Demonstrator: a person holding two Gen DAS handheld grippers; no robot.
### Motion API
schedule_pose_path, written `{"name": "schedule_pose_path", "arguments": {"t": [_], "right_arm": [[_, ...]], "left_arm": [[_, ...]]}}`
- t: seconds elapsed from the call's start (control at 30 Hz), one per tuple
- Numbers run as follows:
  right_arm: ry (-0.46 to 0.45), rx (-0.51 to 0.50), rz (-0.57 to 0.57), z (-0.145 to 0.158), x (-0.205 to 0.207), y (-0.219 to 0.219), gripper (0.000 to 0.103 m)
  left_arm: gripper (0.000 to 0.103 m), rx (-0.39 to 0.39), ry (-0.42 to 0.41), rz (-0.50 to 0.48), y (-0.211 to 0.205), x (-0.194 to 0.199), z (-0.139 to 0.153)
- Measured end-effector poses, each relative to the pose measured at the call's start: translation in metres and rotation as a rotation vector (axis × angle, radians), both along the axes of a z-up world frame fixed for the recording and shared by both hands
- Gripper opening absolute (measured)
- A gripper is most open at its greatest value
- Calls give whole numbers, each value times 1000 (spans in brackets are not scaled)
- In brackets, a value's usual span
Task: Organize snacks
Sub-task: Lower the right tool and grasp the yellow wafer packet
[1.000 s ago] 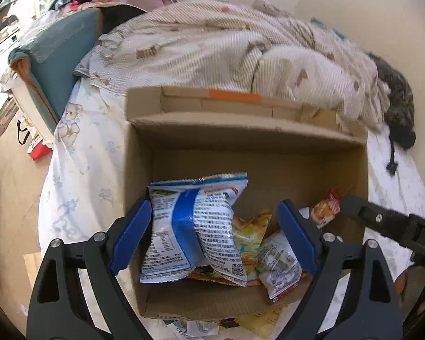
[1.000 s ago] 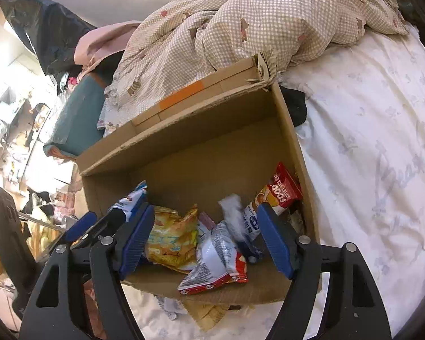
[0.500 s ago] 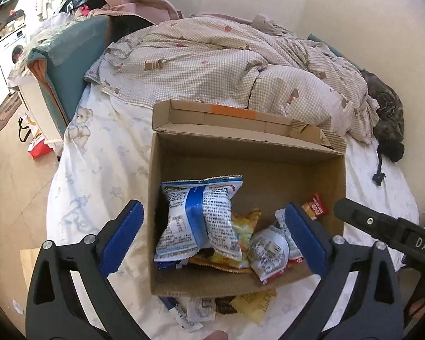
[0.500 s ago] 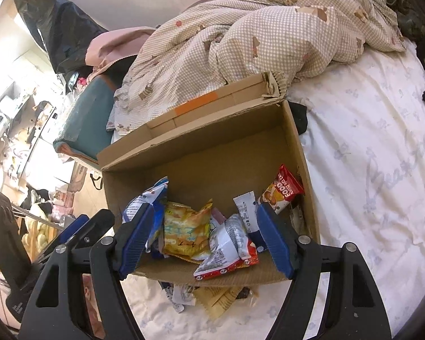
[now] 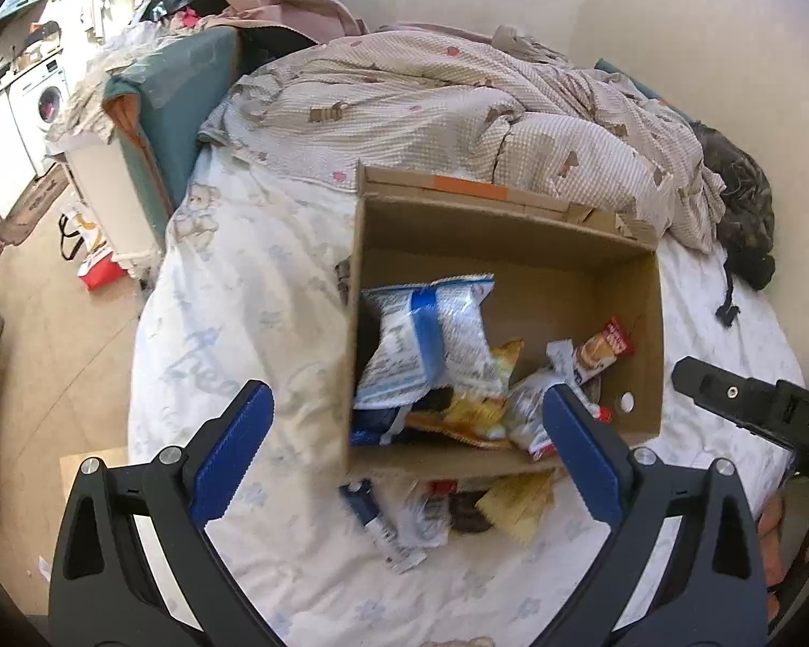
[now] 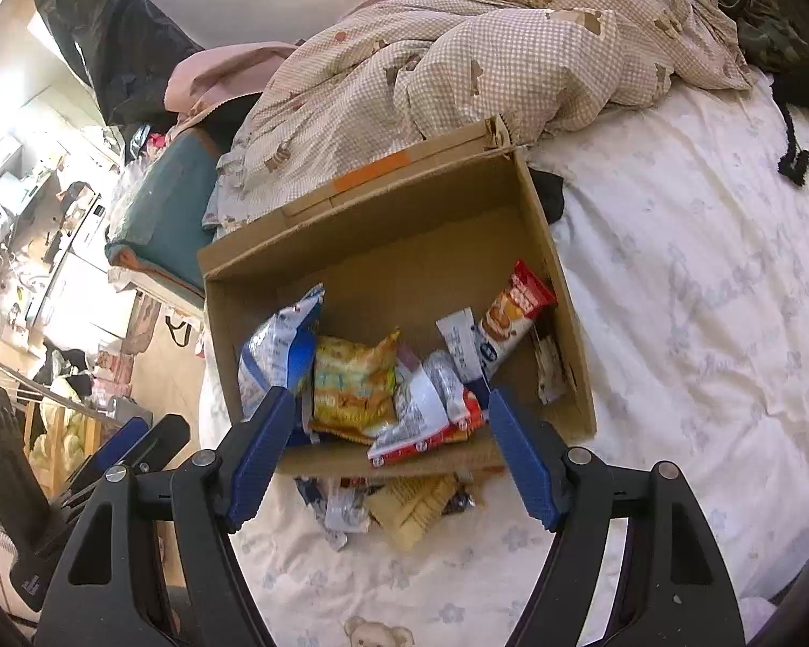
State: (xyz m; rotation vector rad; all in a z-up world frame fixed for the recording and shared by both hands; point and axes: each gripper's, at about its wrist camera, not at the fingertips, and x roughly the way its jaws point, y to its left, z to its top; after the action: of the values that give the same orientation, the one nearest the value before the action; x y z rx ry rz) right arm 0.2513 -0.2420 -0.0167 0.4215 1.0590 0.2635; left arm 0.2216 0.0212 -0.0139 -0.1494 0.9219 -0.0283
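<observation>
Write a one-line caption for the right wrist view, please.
Open right claw above a cardboard box of snack packets on a bed, more packets lying outside.

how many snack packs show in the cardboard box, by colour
blue-and-white crinkly bag: 1
yellow crinkly bag: 1
white-and-red foil packet: 1
white-and-blue slim packet: 1
red-and-orange wrapped bar: 1
pale small sachet: 1
total: 6 showing in the brown cardboard box; others may be hidden underneath

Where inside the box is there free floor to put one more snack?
The box floor is bare along the far wall, behind the blue bag and red packet. The near half is crowded with packets. More snacks lie on the sheet by the near wall.
</observation>
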Motion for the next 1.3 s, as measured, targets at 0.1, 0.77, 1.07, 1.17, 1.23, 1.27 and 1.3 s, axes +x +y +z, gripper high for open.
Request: {"name": "schedule_pose_path", "arguments": {"t": [0.1,0.77,1.07,1.17,1.23,1.27,1.3], "right_arm": [[18,26,-17,-4,-12,-3,77],[153,161,-115,-51,-51,-28,84],[293,71,-31,-110,-27,14,88],[321,30,-28,-126,-12,28,88],[333,-9,-41,-137,-1,36,88],[340,-12,-55,-142,2,38,88],[349,-9,-65,-149,5,42,88]], "left_arm": [[99,-17,-1,1,7,-12,-1],[100,-77,81,147,50,-65,-21],[100,-76,114,185,57,-63,-31],[100,-77,140,191,58,-60,-38],[100,-81,157,193,59,-59,-42],[100,-83,164,195,59,-58,-44],[100,-84,167,196,60,-58,-45]]}}
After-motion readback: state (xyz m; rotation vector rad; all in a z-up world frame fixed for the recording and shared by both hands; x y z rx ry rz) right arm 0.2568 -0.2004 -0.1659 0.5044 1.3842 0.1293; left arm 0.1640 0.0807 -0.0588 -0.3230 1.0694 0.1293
